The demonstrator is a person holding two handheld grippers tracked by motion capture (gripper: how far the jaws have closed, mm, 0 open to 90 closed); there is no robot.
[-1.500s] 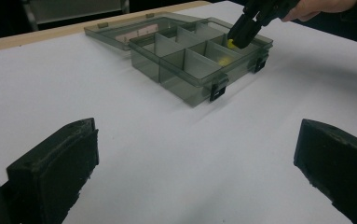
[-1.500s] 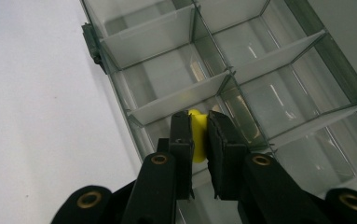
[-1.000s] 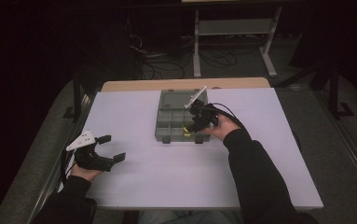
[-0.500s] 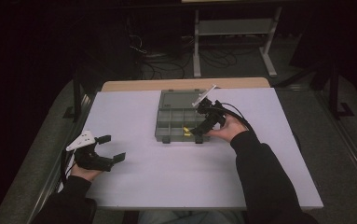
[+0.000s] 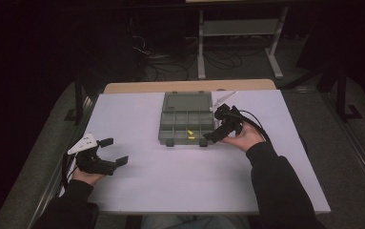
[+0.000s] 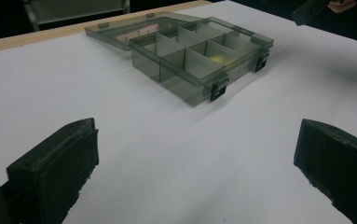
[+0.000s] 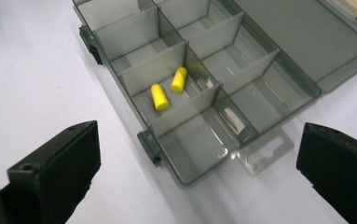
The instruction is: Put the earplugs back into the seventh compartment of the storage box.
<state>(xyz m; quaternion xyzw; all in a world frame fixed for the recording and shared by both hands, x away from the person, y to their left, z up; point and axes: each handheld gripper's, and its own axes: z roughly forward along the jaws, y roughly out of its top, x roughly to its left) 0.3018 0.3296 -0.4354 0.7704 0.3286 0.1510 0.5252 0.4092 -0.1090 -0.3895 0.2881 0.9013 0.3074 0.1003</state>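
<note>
The right claw (image 5: 213, 136) hangs with its jaws spread wide and nothing between them, just off the near right corner of the grey compartment box (image 5: 186, 125), which sits open in the middle of the white worktop (image 5: 180, 176) with its lid (image 5: 187, 101) folded flat on the far side. In the right gripper view the jaws frame that corner, and two yellow earplugs (image 7: 167, 88) lie side by side in one of the near-row compartments, slightly left of the claw's line; the other compartments look empty. My reading is that the step in hand is working with the earplugs in the box, either having just dropped them in or about to lift one out; I cannot tell which. A pick would call for tipping the claw down over the divider wall and narrowing the jaws to fit inside the small cell. The right hand (image 5: 239, 138) rests low by the box, wrist bent, claw pointing left and slightly down. The left claw (image 5: 113, 151), also spread and empty, rests at the near left of the worktop, well apart from the box, aimed toward it.
</note>
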